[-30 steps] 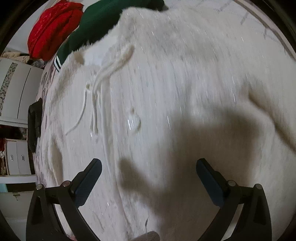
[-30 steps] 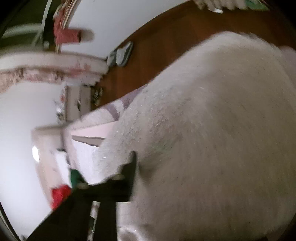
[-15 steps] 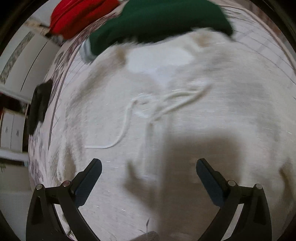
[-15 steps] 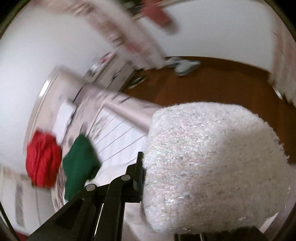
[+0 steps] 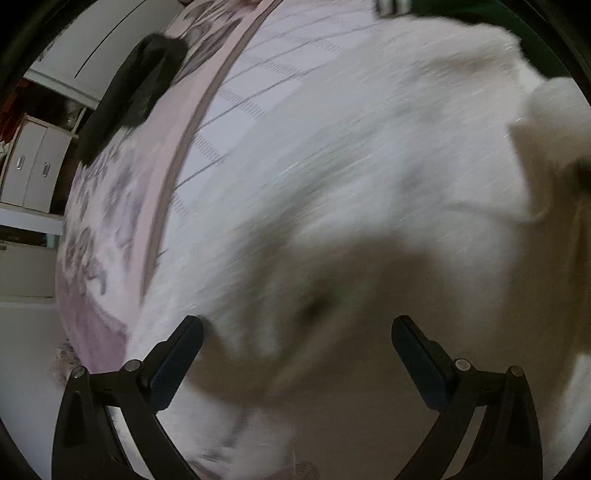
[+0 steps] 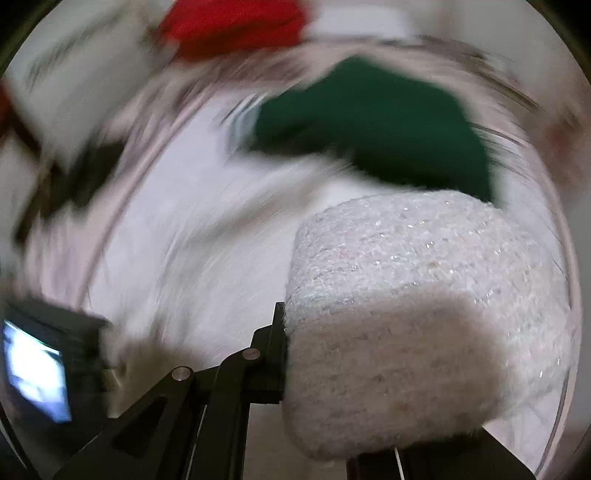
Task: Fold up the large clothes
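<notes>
The left gripper (image 5: 297,363) has its fingers spread wide with nothing between them, poised over the white sweater (image 5: 369,221). The sweater is fluffy and covers most of the bed (image 5: 251,85) in the left wrist view, spreading from the near edge to the far right, where a fold of it rises (image 5: 550,122). Left of the sweater the checked bedding shows bare, then a pink floral border (image 5: 96,236). A black item (image 5: 129,92) lies on that border at the far left. White cabinets (image 5: 33,166) stand beyond the bed.

The right gripper (image 6: 291,354) is clamped on a thick bunch of the sweater (image 6: 417,317), which bulges out to the right of the one visible finger (image 6: 277,332) and hides the other. Beyond the bunch, on the bed, a green garment (image 6: 376,122) lies right of centre, and a red one (image 6: 236,26) sits farther off. This view is badly smeared, so the dark shape with a lit screen (image 6: 37,365) at near left is probably the other gripper's unit.
</notes>
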The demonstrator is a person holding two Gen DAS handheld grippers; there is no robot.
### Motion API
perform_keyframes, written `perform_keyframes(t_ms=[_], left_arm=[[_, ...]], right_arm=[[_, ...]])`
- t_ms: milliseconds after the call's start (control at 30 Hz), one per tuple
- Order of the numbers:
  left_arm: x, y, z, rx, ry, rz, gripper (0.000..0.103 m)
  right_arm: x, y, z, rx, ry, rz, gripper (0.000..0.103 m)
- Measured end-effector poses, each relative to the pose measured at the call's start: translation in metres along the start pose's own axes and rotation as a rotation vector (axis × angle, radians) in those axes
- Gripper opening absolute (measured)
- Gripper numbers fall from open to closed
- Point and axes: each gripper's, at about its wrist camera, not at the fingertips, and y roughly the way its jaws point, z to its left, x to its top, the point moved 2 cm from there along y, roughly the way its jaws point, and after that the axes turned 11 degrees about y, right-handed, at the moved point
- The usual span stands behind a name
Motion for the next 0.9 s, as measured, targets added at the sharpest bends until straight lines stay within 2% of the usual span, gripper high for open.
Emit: perform_keyframes(t_ms=[67,100,200,233,267,333,367,433,500,533,600,667,700,767,800,833,900], left_arm=[[-0.011,0.007,0.010,-0.006,-0.005,0.021,0.103],[-0.017,0.008,0.013,-0.019,-0.006,0.030,0.103],[-0.032,0.002,0.019,-0.042,-0.016,0.028,0.103],[-0.035,-0.001,0.020,-0.049,-0.021,0.025,0.103],[-0.037,-0.006,0.019,-0.056,-0.028,0.021,0.103],[-0.041,-0.019,0.017,-0.068,-0.050,0.014,0.103],[-0.041,-0.024,0.017,-0.075,-0.060,0.012,0.103],[-0.038,-0.038,0.013,-0.089,-0.089,-0.005,0.103],[-0.033,-0.047,0.010,-0.099,-0.102,-0.023,0.103],[-0.030,-0.052,0.006,-0.096,-0.106,-0.032,0.103],[-0.023,-0.060,-0.006,-0.084,-0.111,-0.050,0.103],[-0.017,-0.065,-0.020,-0.074,-0.107,-0.055,0.103],[-0.015,-0.067,-0.028,-0.065,-0.103,-0.058,0.103],[-0.013,-0.067,-0.041,-0.043,-0.096,-0.054,0.103],[-0.013,-0.066,-0.046,-0.029,-0.094,-0.047,0.103],[-0.014,-0.064,-0.049,-0.018,-0.099,-0.039,0.103],[-0.017,-0.061,-0.051,0.004,-0.119,-0.020,0.103]], right_arm=[[-0.026,0.043,0.032,-0.013,-0.088,0.153,0.010],[-0.035,0.056,0.038,-0.002,-0.091,0.208,0.021],[-0.048,0.052,0.027,0.112,0.032,0.279,0.052],[-0.052,0.037,0.012,0.148,0.111,0.278,0.058],[-0.057,0.021,-0.003,0.168,0.177,0.260,0.059],[-0.065,-0.013,-0.045,0.177,0.324,0.217,0.059],[-0.076,-0.029,-0.074,0.146,0.404,0.194,0.059],[-0.100,-0.053,-0.127,0.011,0.503,0.168,0.059],[-0.124,-0.057,-0.175,-0.131,0.535,0.194,0.059],[-0.135,-0.054,-0.190,-0.164,0.541,0.214,0.059],[-0.154,-0.030,-0.219,-0.163,0.532,0.285,0.059],[-0.166,-0.005,-0.235,-0.112,0.499,0.355,0.049],[-0.170,0.000,-0.248,-0.134,0.505,0.331,0.039],[-0.177,-0.006,-0.280,-0.148,0.622,0.257,0.027],[-0.185,-0.009,-0.301,-0.159,0.709,0.231,0.013],[-0.197,-0.011,-0.321,-0.163,0.797,0.224,0.008],[-0.215,-0.008,-0.341,-0.103,0.906,0.246,0.010]])
